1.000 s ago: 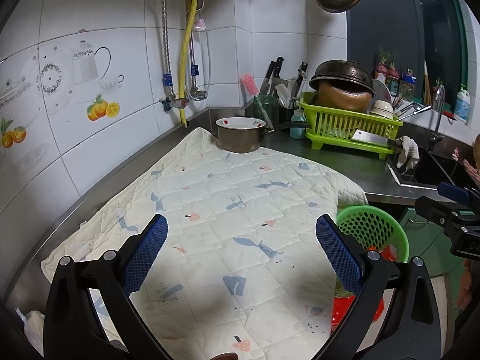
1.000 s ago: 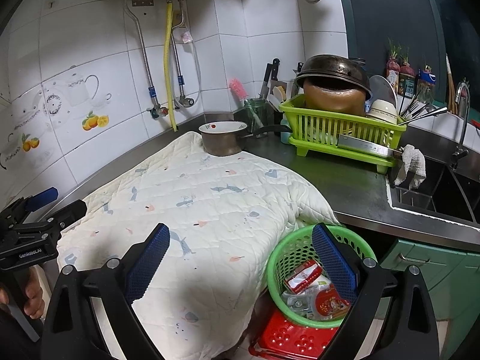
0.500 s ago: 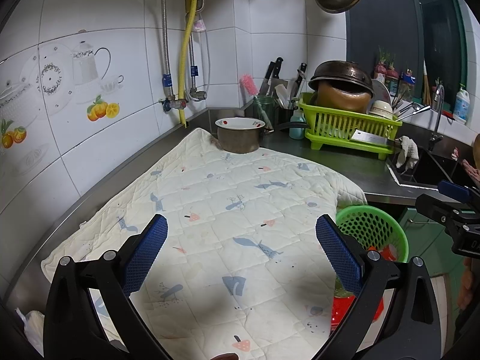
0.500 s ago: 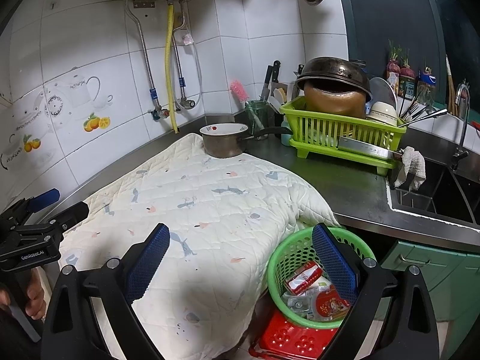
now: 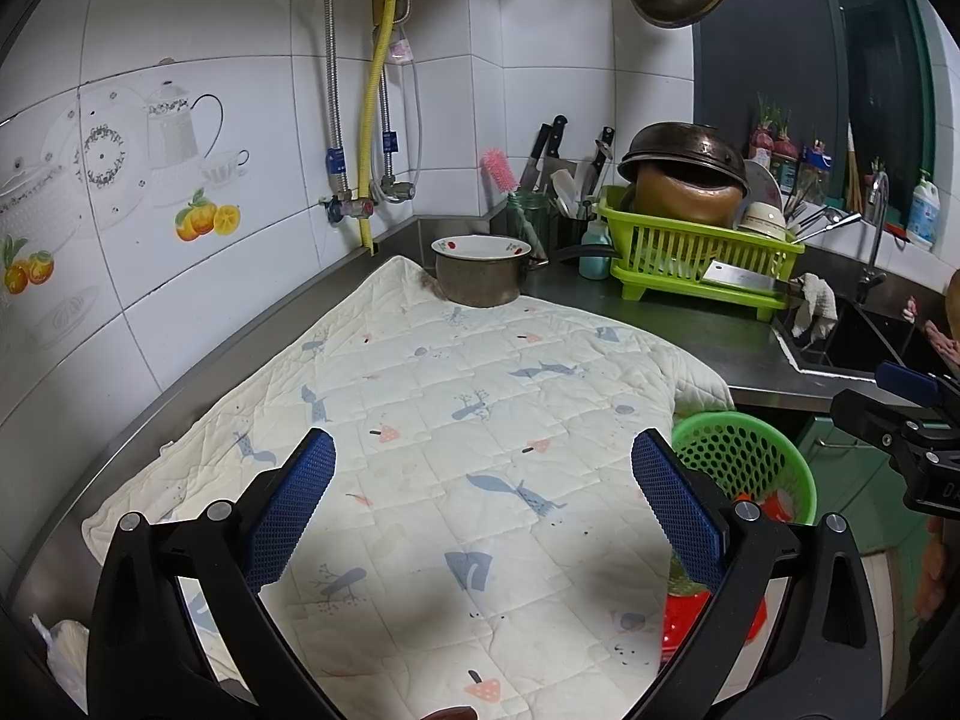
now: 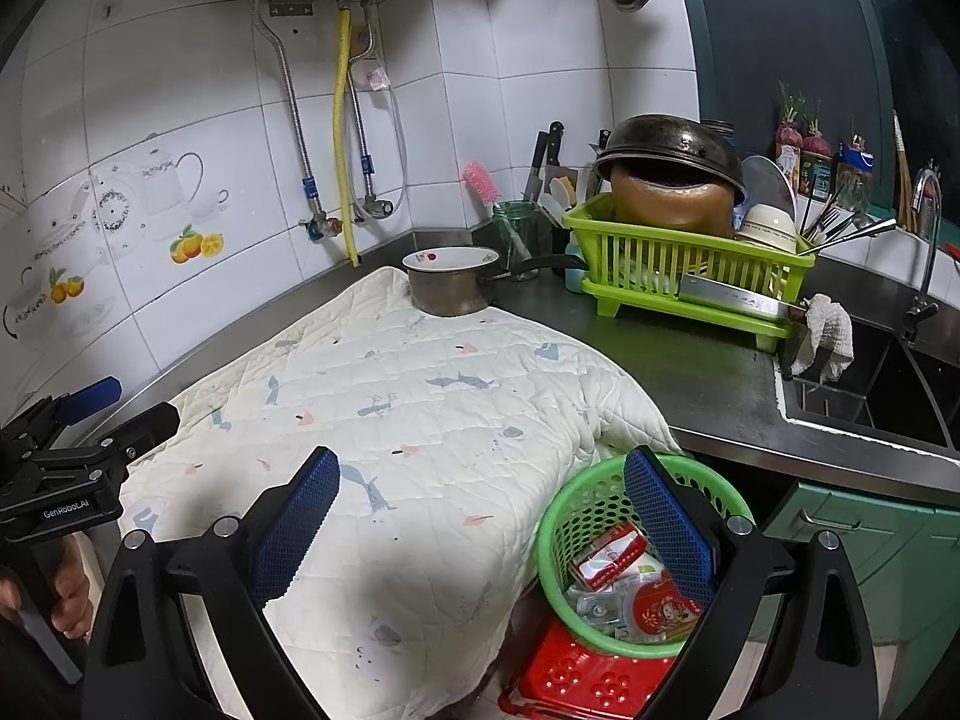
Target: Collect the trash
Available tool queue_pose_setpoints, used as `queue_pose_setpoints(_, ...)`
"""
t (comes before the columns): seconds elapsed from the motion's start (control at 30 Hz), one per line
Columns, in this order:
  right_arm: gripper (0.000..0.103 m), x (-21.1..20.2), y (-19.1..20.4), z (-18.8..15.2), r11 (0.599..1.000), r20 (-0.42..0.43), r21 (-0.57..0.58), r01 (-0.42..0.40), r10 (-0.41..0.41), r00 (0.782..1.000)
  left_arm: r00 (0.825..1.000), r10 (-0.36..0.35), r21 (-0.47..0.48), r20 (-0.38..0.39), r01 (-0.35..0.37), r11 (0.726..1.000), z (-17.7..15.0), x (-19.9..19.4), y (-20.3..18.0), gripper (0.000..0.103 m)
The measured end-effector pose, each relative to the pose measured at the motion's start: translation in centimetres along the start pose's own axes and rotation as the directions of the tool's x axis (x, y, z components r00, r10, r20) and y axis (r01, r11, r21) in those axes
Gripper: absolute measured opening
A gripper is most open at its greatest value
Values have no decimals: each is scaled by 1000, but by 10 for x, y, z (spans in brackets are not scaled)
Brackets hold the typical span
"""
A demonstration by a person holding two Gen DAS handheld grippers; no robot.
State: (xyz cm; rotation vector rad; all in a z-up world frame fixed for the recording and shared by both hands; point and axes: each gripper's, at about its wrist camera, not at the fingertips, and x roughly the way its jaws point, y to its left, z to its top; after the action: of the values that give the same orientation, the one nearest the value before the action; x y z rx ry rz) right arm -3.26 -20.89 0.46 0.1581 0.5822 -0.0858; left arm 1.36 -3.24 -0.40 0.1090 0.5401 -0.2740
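A green mesh basket (image 6: 561, 531) sits on a red stool (image 6: 576, 678) below the counter's front edge, holding several wrappers (image 6: 612, 552). In the left wrist view the same basket (image 5: 744, 462) shows at the right. A cream quilted mat (image 5: 456, 420) covers the counter, with no loose trash visible on it. My left gripper (image 5: 483, 498) hovers open over the mat with nothing between its blue pads. My right gripper (image 6: 480, 513) is open too, above the mat's front right corner, its right finger (image 6: 666, 522) over the basket.
A metal pot (image 5: 480, 270) stands at the mat's far end. A lime dish rack (image 5: 702, 252) holds a brown pan and a cleaver. The sink (image 6: 870, 384) with a rag lies to the right. Green cabinets (image 6: 870, 546) are below. A white bag (image 5: 66, 654) sits at the lower left.
Both grippers have stayed open; the views have shifted only slightly, with the right one drifting a little back and up.
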Motion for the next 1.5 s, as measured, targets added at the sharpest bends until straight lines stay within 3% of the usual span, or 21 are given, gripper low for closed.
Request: queue_pose_setpoints(1.5,93,8,6,2,999,-9,-15,-38,37,999,999,41,-17,5,-41,999,-4,-3,3,98)
